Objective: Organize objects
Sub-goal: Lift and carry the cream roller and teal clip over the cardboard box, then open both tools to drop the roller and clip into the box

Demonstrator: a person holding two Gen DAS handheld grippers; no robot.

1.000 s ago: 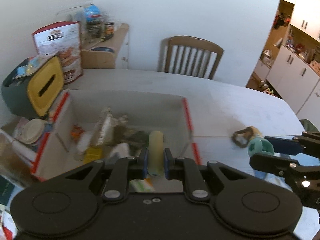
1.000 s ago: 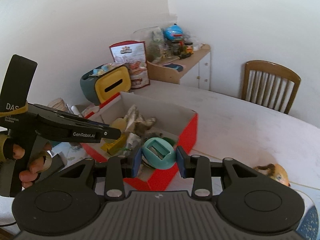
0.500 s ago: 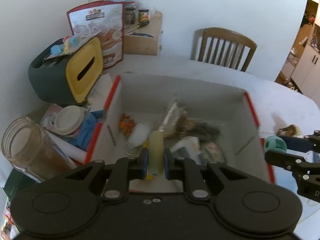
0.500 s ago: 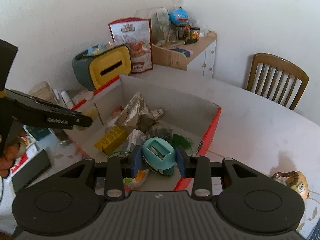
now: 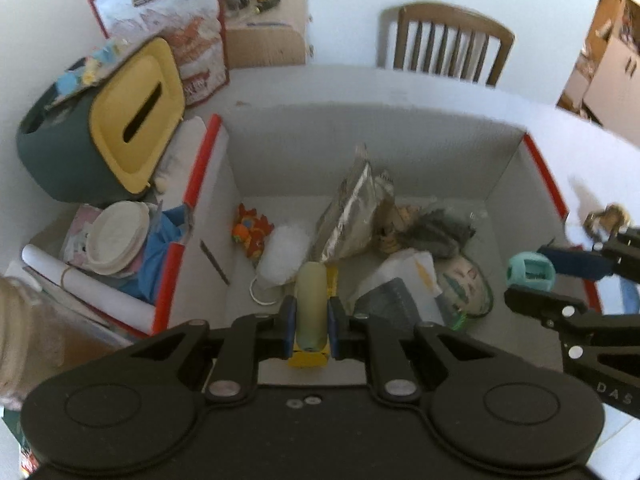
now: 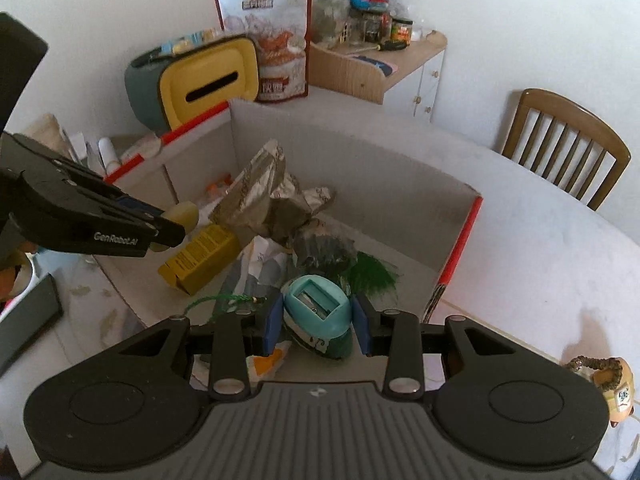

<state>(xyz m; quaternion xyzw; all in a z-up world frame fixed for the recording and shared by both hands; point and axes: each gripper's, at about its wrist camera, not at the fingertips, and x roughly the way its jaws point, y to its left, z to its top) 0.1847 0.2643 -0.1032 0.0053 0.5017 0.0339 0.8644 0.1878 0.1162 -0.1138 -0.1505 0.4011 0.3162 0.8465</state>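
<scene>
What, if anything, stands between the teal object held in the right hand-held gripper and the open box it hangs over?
Nothing visible. The right hand-held gripper holds the teal object over the open-topped box; only the items already piled inside lie beneath it.

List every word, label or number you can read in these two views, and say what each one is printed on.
"GenRobot.AI": white print on the side of the left tool, seen from the right wrist.
"DAS": white letters on the right tool body, low at the right edge of the left wrist view.
Red-bordered bag: title and red characters too blurred to read.
Yellow box: print too small.
</scene>
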